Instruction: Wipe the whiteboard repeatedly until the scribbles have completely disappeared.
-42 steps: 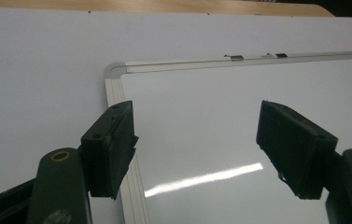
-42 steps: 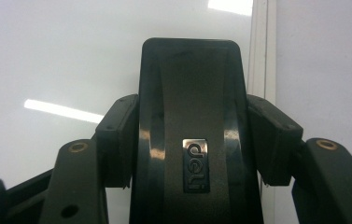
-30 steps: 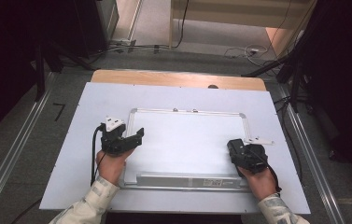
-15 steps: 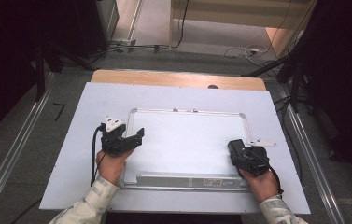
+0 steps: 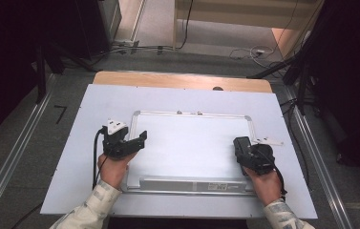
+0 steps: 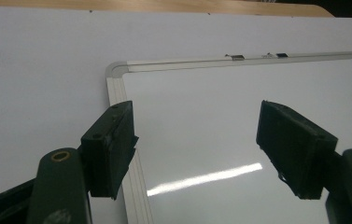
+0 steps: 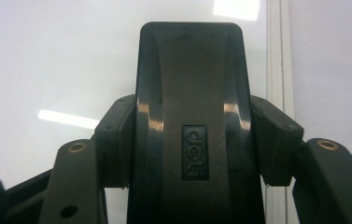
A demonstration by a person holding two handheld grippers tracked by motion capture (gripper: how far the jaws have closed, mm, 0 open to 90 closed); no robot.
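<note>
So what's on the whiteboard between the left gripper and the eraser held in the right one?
Nothing: in the high view the whiteboard is bare white between the left gripper and the black eraser in the right gripper.

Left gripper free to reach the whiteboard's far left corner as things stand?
Probably yes: the left gripper stands open with nothing between its jaws, over the whiteboard, and bare board lies ahead up to that corner.

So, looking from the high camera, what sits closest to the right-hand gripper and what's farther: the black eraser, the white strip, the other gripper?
From the right gripper:
1. Black eraser: clamped between its jaws, over the whiteboard near that board's right edge.
2. White strip: just off the board's right edge, on the table sheet.
3. Left gripper: across the board, at its left edge, jaws open.
</note>
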